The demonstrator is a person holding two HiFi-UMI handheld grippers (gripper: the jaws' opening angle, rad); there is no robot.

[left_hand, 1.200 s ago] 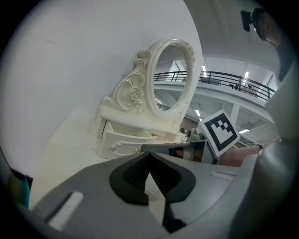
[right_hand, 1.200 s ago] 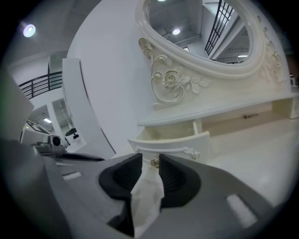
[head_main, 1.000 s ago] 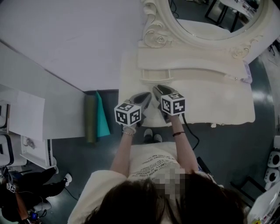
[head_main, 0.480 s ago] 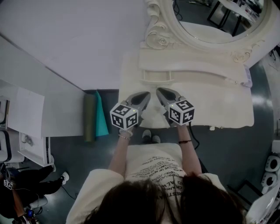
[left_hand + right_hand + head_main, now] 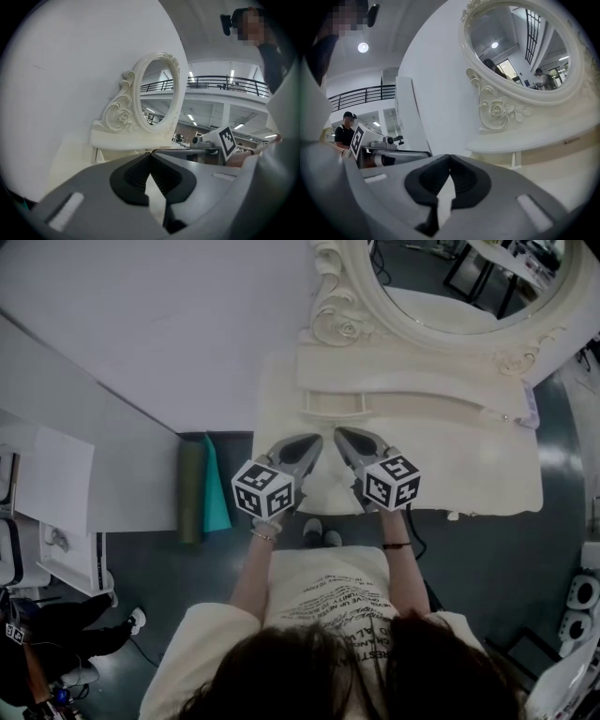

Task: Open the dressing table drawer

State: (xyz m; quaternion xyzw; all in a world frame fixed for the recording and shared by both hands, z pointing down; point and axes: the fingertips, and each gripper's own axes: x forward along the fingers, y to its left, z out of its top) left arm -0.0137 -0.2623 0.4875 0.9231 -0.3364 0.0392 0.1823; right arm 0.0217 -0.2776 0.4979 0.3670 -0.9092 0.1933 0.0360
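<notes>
The drawer showed in no view; I judged its front lay under the near edge of the dressing table's cream counter (image 5: 469, 474); left tool (image 5: 305, 444) and right tool (image 5: 349, 439) hovered above it, both closed on nothing, the right just shut; any pull would want parted jaws squared on the handle, drawn straight; carved mirror (image 5: 450, 277) behind, grey floor (image 5: 487, 568), green roll (image 5: 194, 493) beside.
</notes>
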